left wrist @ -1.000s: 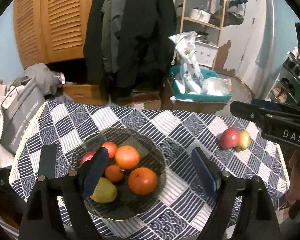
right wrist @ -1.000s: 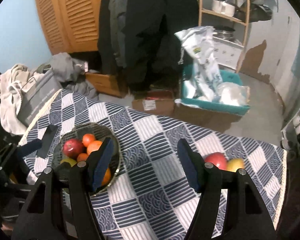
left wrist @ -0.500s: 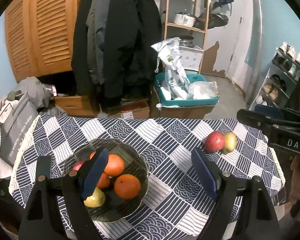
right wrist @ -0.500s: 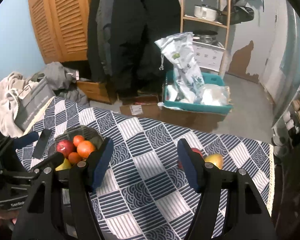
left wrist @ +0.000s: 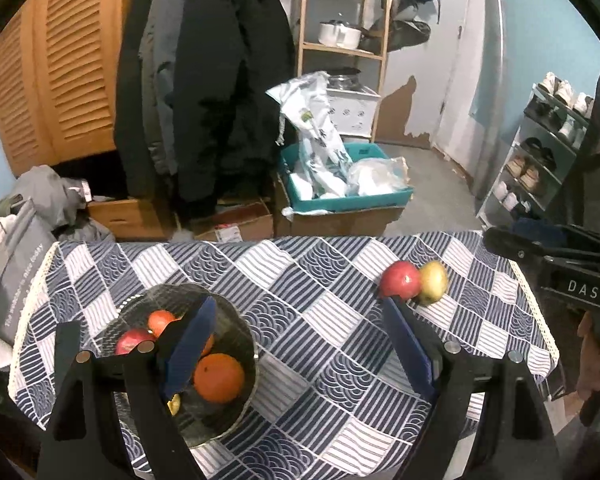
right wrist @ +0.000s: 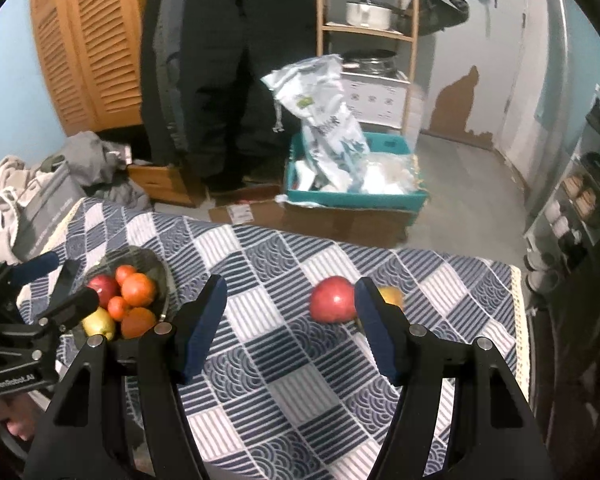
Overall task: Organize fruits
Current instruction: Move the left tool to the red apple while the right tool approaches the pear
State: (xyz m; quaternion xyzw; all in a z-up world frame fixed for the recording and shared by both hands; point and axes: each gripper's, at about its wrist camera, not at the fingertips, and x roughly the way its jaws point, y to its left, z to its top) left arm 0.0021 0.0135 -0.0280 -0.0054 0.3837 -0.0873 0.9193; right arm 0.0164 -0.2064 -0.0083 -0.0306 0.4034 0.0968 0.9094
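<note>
Your left tongs [left wrist: 296, 344] stand wide and empty above the counter [left wrist: 324, 380]; your right tongs [right wrist: 290, 324] gape less wide, also with nothing between the pads. In the left wrist view the left finger [left wrist: 190, 346] covers much of the dark bowl [left wrist: 236, 332], so you see only an orange [left wrist: 219, 377] and bits of other fruit. The right wrist view shows that bowl [right wrist: 162, 276] openly: a red apple [right wrist: 105, 287], several oranges and a yellow fruit [right wrist: 98, 322], with your left tongs [right wrist: 56, 280] just in front. The loose red apple [right wrist: 334, 299] lies on the checked cloth between the right fingers, well apart from the bowl; the right finger hides most of the yellow apple [right wrist: 392, 295] touching it, which the left view shows whole [left wrist: 433, 282]. Beyond the counter: coats [left wrist: 204, 80], a teal crate [left wrist: 348, 196], a wooden shelf [left wrist: 342, 48].
</note>
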